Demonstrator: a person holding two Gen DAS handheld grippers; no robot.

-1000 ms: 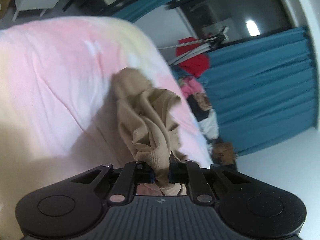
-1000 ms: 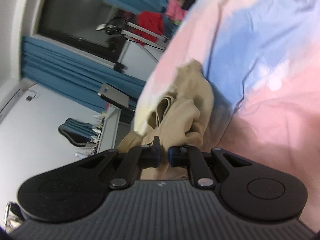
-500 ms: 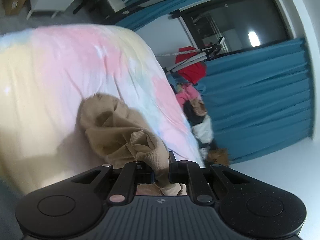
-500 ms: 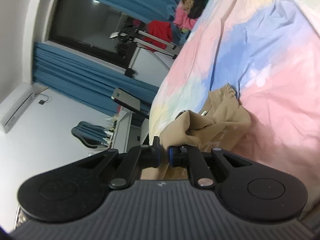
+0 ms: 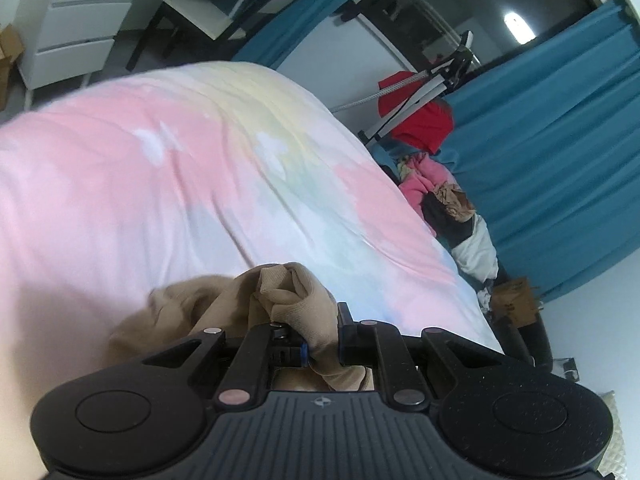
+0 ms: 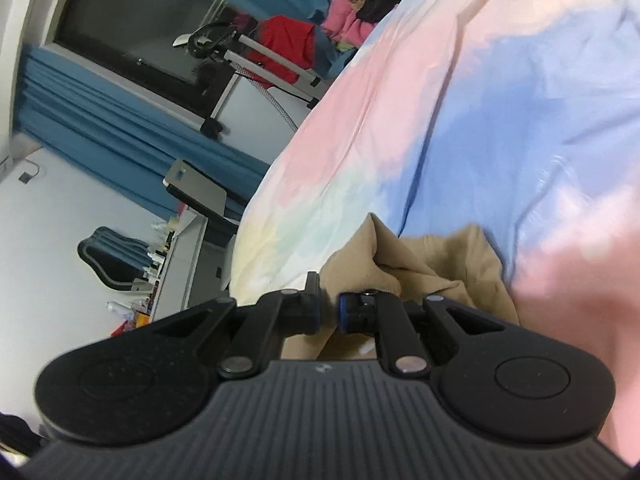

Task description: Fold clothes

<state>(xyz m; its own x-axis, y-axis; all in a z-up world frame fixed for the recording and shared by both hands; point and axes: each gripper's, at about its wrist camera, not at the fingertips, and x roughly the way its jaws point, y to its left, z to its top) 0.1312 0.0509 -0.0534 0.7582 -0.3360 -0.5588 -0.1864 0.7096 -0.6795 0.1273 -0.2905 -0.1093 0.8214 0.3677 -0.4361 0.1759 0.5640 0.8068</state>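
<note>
On the bedspread (image 5: 168, 184), tan garment (image 5: 192, 300) now lies lower, bunched.

Bedspread (image 5: 168, 184) open ahead; clothes pile (image 5: 448, 208) at far edge.

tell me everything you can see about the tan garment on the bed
The tan garment is a thin, fine-knit stretchy fabric, crumpled in a bunched heap, not yet folded. It lies on the pastel pink, blue and yellow bedsheet near its close edge. The left gripper pinches one gathered fold, and the right gripper pinches another part. Its full shape cannot be told.
</note>
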